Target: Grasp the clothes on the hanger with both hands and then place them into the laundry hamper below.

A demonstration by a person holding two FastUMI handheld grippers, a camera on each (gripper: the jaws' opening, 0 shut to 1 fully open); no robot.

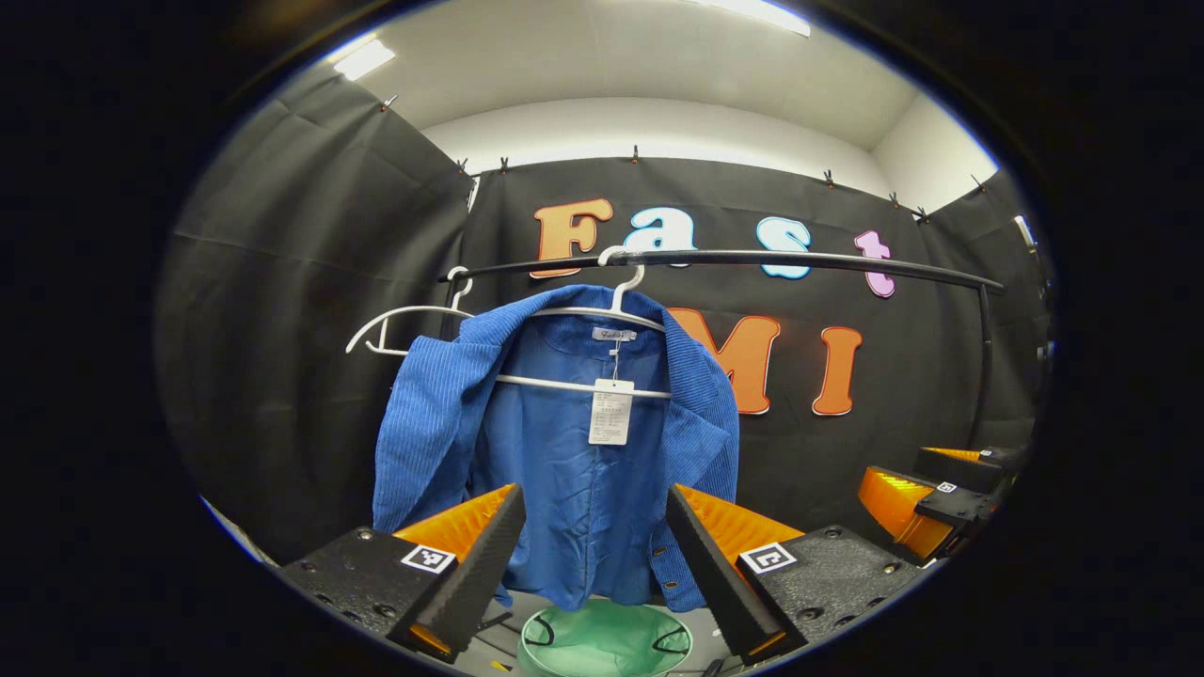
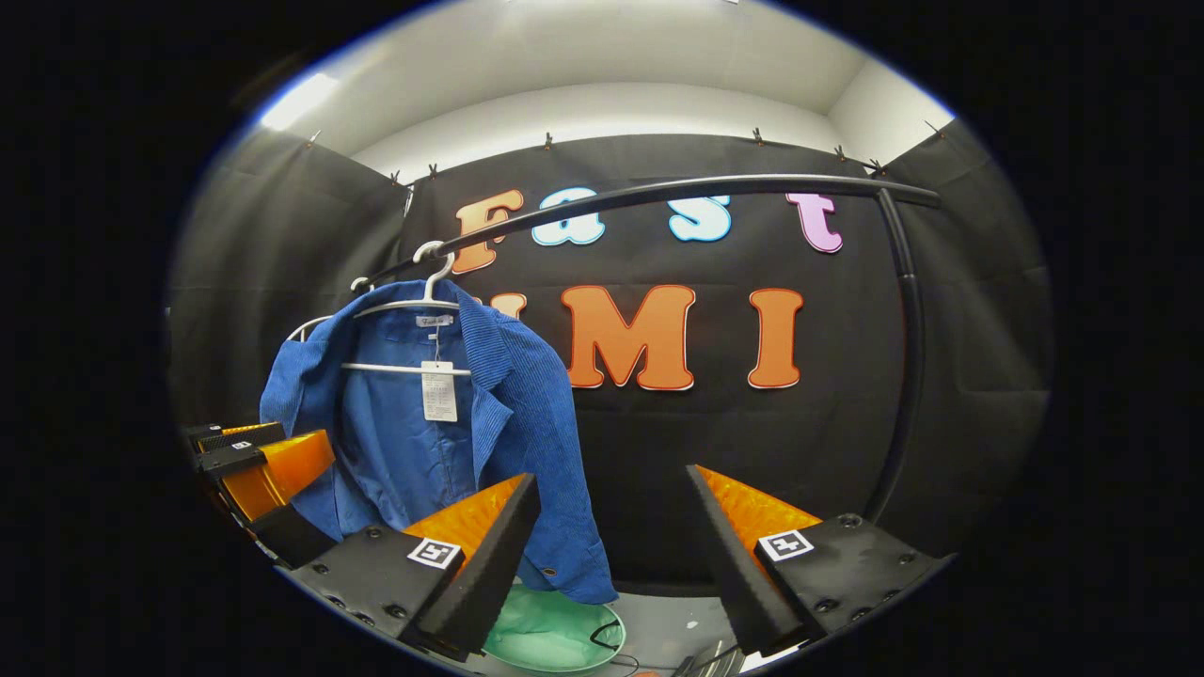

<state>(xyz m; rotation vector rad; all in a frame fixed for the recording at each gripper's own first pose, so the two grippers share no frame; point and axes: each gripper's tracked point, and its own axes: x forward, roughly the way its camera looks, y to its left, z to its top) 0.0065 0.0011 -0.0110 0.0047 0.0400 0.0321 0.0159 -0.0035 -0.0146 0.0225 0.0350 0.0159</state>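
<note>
Approach step: your left claw and right claw gape wide, holding nothing. Next, close both on the blue corduroy jacket above the green hamper.

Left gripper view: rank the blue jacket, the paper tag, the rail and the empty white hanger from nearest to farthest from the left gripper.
1. Blue jacket: its hem hangs straight ahead between the open fingers of the left gripper.
2. Paper tag: higher, at the jacket's chest.
3. Empty white hanger upper left and rail overhead: too close to call.
</note>
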